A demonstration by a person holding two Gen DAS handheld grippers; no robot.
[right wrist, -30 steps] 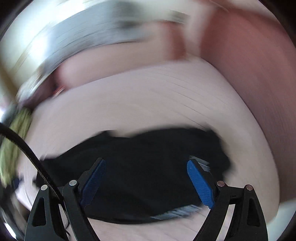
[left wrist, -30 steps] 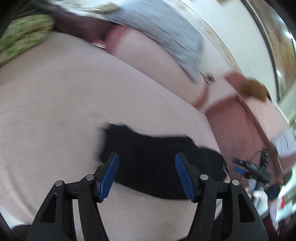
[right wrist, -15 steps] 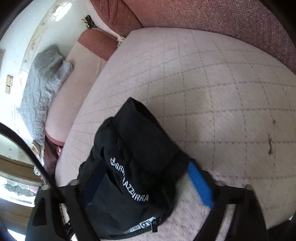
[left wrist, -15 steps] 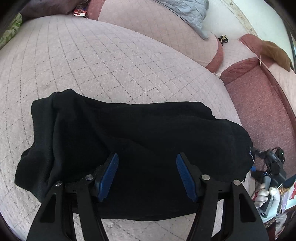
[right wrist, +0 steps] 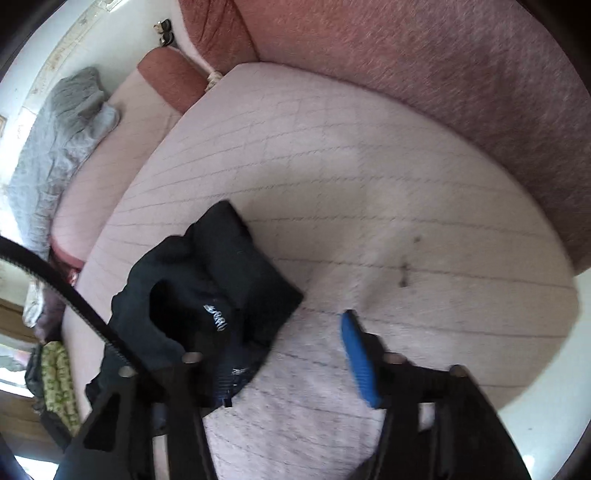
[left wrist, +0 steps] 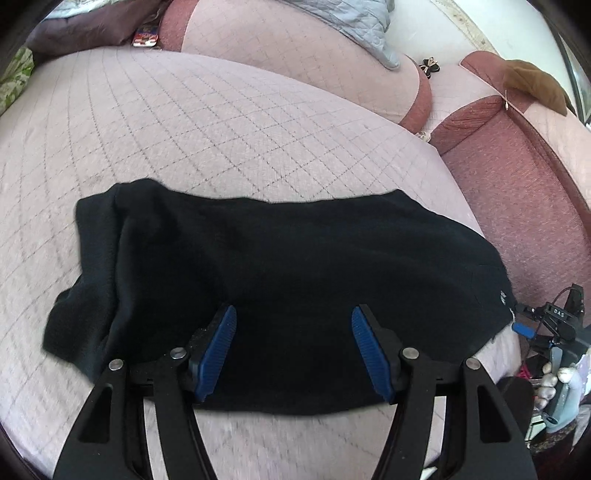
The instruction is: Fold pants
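Black pants (left wrist: 288, 266) lie in a wide folded bundle on the pink quilted cushion (left wrist: 207, 122). My left gripper (left wrist: 293, 347) is open just over their near edge, blue pads (left wrist: 218, 350) apart, holding nothing. In the right wrist view the pants (right wrist: 221, 273) show end-on, with white lettering on a raised fold. My right gripper (right wrist: 291, 358) is open at that end. Its left finger is over the cloth and its right pad (right wrist: 358, 358) is over the bare cushion.
A reddish sofa back (right wrist: 443, 74) runs behind the cushion. A grey blanket (left wrist: 354, 22) drapes the backrest, a brown cloth (left wrist: 535, 85) lies at the far right, and a green patterned cloth (left wrist: 14, 77) at the left. The cushion's edge is near the right gripper (left wrist: 550, 321).
Both grippers have come down close to the pants from a higher, blurred view. In the last half second the right gripper shifted to the right of the pants' end.
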